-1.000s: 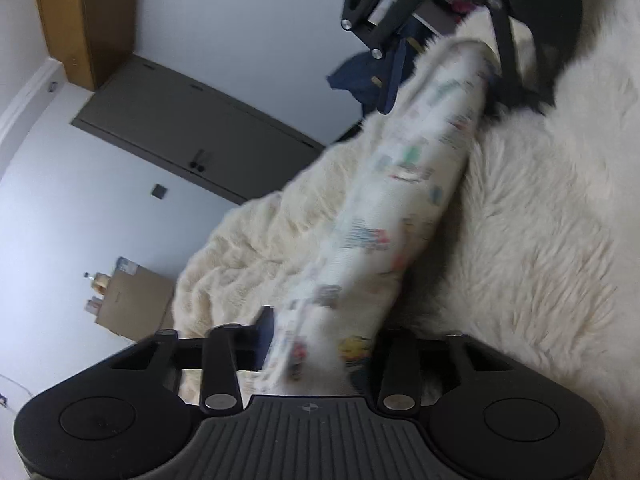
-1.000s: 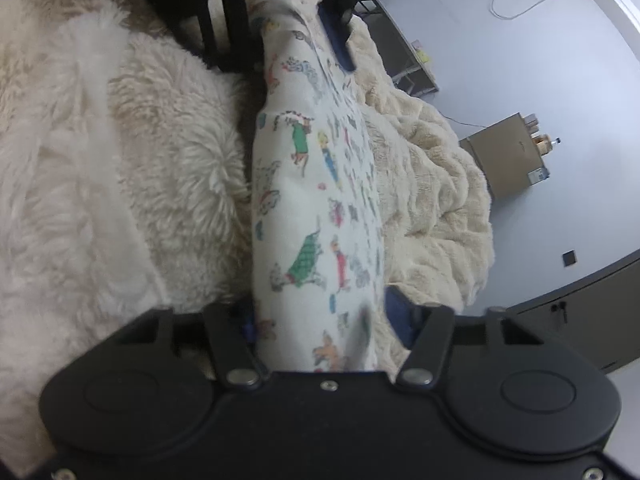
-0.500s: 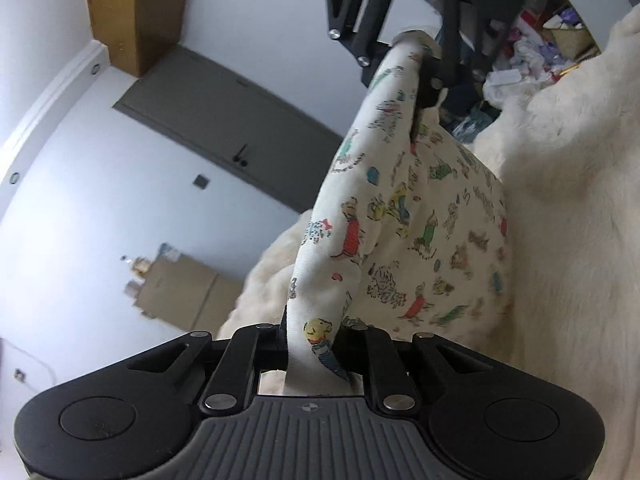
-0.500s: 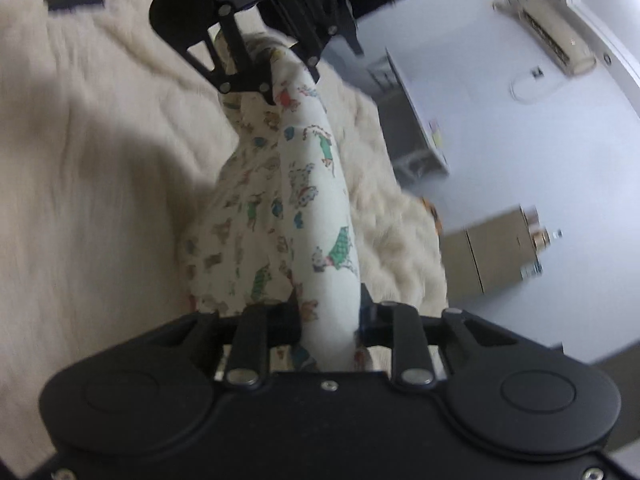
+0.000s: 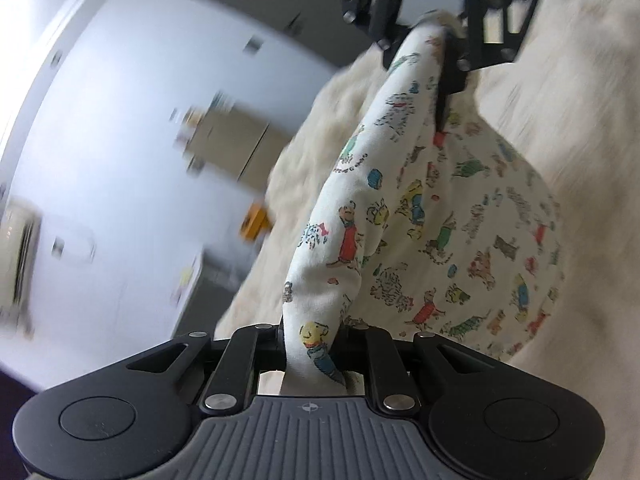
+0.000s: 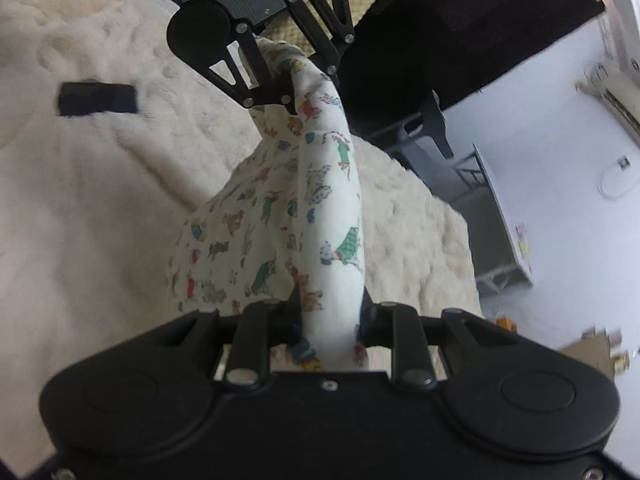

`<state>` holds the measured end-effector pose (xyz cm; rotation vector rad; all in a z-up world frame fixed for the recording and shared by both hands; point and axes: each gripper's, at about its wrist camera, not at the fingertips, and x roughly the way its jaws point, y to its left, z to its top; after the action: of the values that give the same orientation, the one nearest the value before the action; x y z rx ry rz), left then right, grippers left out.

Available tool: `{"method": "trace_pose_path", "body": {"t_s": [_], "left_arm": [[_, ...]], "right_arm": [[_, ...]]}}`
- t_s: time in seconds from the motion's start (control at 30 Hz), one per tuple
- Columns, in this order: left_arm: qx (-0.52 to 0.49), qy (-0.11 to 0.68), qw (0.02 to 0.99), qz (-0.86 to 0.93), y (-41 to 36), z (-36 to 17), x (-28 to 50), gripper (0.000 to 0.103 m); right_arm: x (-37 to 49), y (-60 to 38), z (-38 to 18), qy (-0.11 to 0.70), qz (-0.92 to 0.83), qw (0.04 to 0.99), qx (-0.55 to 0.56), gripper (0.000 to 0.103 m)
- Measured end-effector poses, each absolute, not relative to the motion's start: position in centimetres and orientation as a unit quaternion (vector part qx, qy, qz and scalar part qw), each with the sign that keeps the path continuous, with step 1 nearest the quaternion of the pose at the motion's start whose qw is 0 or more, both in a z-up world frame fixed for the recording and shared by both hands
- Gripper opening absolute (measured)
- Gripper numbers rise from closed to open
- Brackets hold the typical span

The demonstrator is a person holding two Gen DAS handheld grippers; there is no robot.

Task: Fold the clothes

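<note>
Printed garment [image 5: 404, 216] strung between both tools, long axis running straight from left hand-held gripper [image 5: 310, 346] to right hand-held gripper [image 6: 330, 326]. Each is nipped narrow on one end of the taut top edge; rest of cloth sags below, w/ its lower part near the cream fleece blanket [image 6: 100, 208] on the bed.
</note>
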<state>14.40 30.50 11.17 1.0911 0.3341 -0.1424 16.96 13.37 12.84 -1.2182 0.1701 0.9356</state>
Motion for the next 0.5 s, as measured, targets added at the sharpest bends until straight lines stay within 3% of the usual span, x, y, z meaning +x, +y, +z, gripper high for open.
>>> {"method": "trace_pose_path", "body": {"t_s": [0.1, 0.17, 0.3, 0.4, 0.5], "left_arm": [[0.517, 0.136, 0.845, -0.001, 33.5, 9.6, 15.2, 0.013], [0.515, 0.114, 0.849, 0.031, 34.6, 8.7, 14.6, 0.013], [0.519, 0.107, 0.846, 0.063, 35.8, 4.7, 12.8, 0.018], [0.495, 0.198, 0.846, 0.024, 35.0, -3.1, 10.8, 0.034], [0.464, 0.284, 0.838, -0.039, 34.2, -10.1, 8.3, 0.034]], "right_arm": [[18.4, 16.8, 11.1, 0.034, 0.395, 0.726, -0.562, 0.021], [19.0, 18.9, 9.6, -0.042, 0.352, 0.746, -0.563, 0.021], [17.7, 20.4, 4.3, -0.085, 0.324, 0.748, -0.573, 0.023], [15.5, 20.7, -4.1, -0.047, 0.343, 0.7, -0.624, 0.036], [13.1, 19.6, -10.5, 0.047, 0.414, 0.636, -0.65, 0.037]]}}
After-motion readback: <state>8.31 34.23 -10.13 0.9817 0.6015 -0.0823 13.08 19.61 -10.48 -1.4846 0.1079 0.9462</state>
